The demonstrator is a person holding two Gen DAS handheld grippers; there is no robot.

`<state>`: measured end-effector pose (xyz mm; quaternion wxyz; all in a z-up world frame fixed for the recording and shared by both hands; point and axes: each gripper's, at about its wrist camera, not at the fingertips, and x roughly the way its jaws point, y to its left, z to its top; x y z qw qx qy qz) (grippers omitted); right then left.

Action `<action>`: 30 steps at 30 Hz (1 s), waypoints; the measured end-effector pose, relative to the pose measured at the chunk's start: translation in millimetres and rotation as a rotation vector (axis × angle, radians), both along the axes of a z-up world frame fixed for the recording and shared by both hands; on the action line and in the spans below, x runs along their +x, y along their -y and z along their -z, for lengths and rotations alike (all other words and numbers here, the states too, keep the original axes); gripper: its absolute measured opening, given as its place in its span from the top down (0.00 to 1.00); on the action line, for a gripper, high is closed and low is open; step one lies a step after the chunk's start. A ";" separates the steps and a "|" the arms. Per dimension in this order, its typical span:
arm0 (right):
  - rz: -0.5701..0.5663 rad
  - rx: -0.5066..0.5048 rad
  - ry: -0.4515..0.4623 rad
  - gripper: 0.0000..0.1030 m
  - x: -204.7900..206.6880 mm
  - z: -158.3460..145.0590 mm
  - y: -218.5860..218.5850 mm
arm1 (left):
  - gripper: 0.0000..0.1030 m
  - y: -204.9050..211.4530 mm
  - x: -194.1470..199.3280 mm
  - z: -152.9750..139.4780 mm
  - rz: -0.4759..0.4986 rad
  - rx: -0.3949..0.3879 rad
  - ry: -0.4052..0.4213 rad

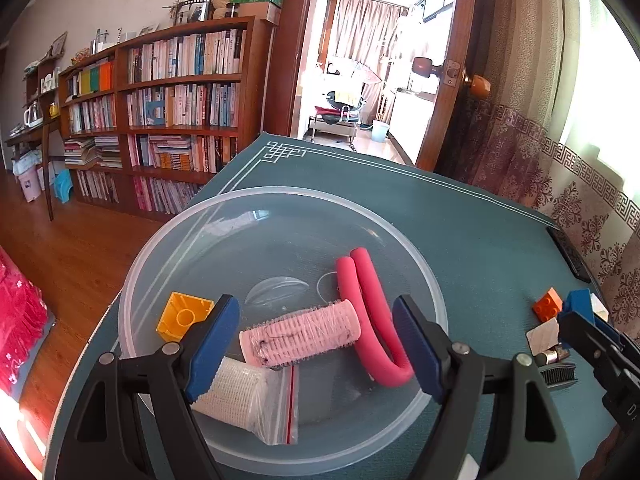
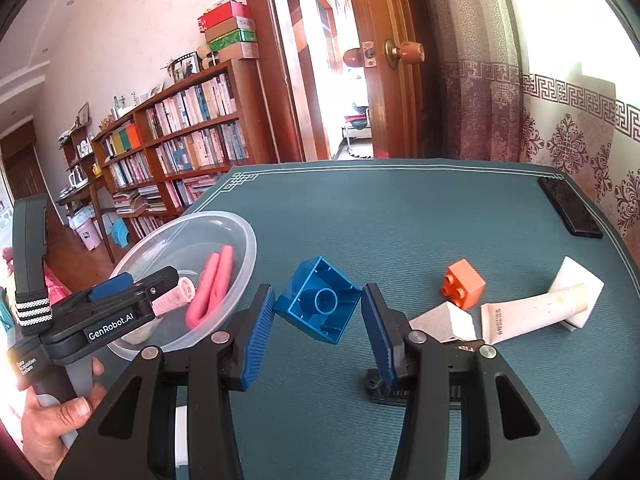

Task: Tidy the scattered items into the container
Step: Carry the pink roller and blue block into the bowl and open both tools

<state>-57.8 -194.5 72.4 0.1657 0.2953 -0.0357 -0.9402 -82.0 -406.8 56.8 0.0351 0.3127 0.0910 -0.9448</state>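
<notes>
Teal cloth with a white fret border covers the table [image 2: 400, 208], and closest to me the right gripper [image 2: 318, 316] has its blue-padded jaws against either side of a hollow blue plastic building block [image 2: 320, 304], tipped open-side up and seemingly lifted clear of the cloth. I take this as the carry step: the block wants swinging left over the rim and letting go.

Beside it, the left gripper [image 1: 316, 336] hangs wide and empty above the clear round plastic bowl [image 1: 160, 248] at the table's left edge. Inside lie a pale pink bristly hair roller [image 1: 304, 332], a bent hot-pink foam curler [image 1: 372, 320], a yellow block [image 1: 184, 314] and a bagged white gauze roll [image 1: 240, 396].

Further right, an orange block [image 2: 464, 284], a cream tube [image 2: 532, 312] and white wedge sponges [image 2: 576, 280] wait on the cloth. A dark phone [image 2: 568, 212] lies near the far right corner. Beyond stand a wooden bookcase [image 1: 180, 92], an open door and patterned curtains.
</notes>
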 end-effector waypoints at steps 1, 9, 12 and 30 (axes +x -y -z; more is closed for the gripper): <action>-0.008 -0.004 0.002 0.53 -1.5 -0.1 4.1 | 0.20 1.9 1.2 -1.2 -0.010 -0.003 -0.005; -0.083 0.005 0.010 0.53 -12.1 1.4 42.6 | 0.18 21.7 10.4 -11.7 -0.099 0.011 -0.051; -0.111 0.015 0.015 0.53 -16.7 2.4 58.6 | 0.18 27.2 12.3 -12.7 -0.112 0.027 -0.057; -0.265 0.051 0.098 0.52 -27.2 28.1 120.0 | 0.18 64.0 20.3 -13.5 -0.217 0.132 -0.073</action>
